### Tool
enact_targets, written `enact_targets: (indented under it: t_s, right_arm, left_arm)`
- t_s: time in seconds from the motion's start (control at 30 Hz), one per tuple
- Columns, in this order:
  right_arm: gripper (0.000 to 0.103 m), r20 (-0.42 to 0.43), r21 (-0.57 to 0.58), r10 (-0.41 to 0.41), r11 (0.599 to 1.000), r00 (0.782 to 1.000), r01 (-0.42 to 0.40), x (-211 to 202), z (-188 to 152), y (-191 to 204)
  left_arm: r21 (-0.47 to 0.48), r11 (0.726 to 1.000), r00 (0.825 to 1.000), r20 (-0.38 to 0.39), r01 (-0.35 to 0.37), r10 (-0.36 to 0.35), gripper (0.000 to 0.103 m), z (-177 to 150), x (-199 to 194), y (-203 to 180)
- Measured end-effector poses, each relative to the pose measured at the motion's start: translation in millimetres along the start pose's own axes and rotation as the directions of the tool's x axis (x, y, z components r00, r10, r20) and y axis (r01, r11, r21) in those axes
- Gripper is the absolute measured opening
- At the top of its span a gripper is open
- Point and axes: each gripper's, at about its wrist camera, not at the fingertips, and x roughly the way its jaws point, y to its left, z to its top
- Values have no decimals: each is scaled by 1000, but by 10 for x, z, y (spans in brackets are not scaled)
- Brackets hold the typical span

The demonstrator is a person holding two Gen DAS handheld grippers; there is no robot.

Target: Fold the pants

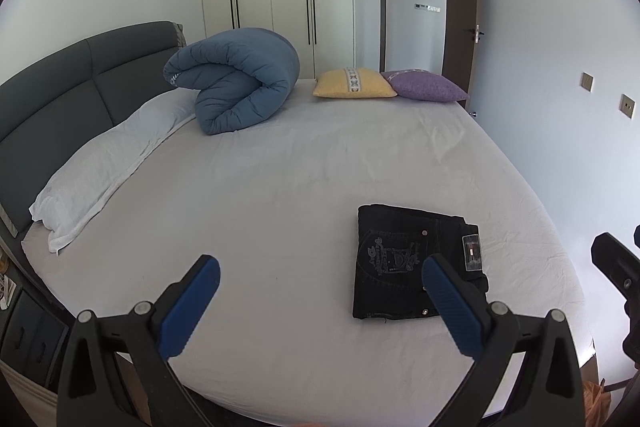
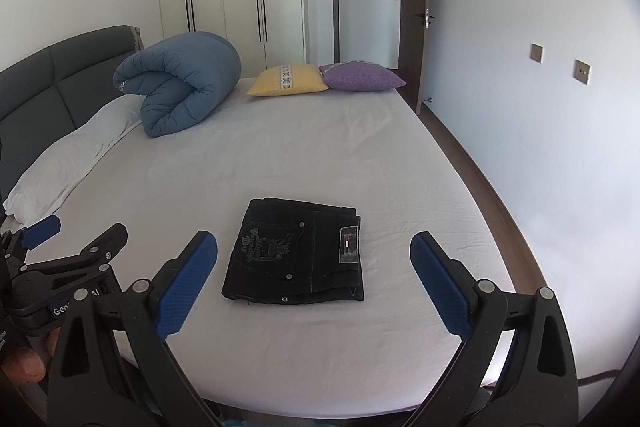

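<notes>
Black jeans [image 1: 404, 267] [image 2: 298, 253] lie folded into a compact rectangle on the white bed sheet [image 1: 280, 195] [image 2: 304, 155], back pocket embroidery and waist label facing up. My left gripper [image 1: 320, 269] is open above the sheet, to the left of the pants, its right blue pad [image 1: 444, 303] overlapping their near edge in view. My right gripper [image 2: 314, 245] is open too, held above the bed's near edge with the pants seen between its blue pads [image 2: 186, 287]. Neither holds anything. The left gripper [image 2: 76, 235] also shows at the right wrist view's left side.
A rolled blue duvet [image 1: 236, 83] [image 2: 180, 83] and a long white pillow [image 1: 104, 163] lie by the grey headboard [image 1: 60, 87]. Yellow [image 1: 352, 83] and purple [image 1: 424, 85] cushions sit at the far edge. Wardrobe and open door behind; wall on the right.
</notes>
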Motion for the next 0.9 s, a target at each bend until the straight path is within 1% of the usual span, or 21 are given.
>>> enact_targets:
  t_s: [0.23, 0.43, 0.9]
  right_arm:
    - [99, -7, -5, 10, 1000, 1000, -10, 108, -7, 6]
    - [99, -8, -4, 10, 1000, 1000, -10, 119, -11, 16]
    - [99, -15, -9, 10, 1000, 1000, -10, 198, -72, 48]
  left_arm:
    - [2, 1000, 1000, -6, 0, 0, 103, -43, 45, -1]
    - [4, 1000, 1000, -11, 1, -1, 103, -106, 79, 19]
    - [7, 1000, 1000, -20, 5, -5, 103, -122, 87, 70]
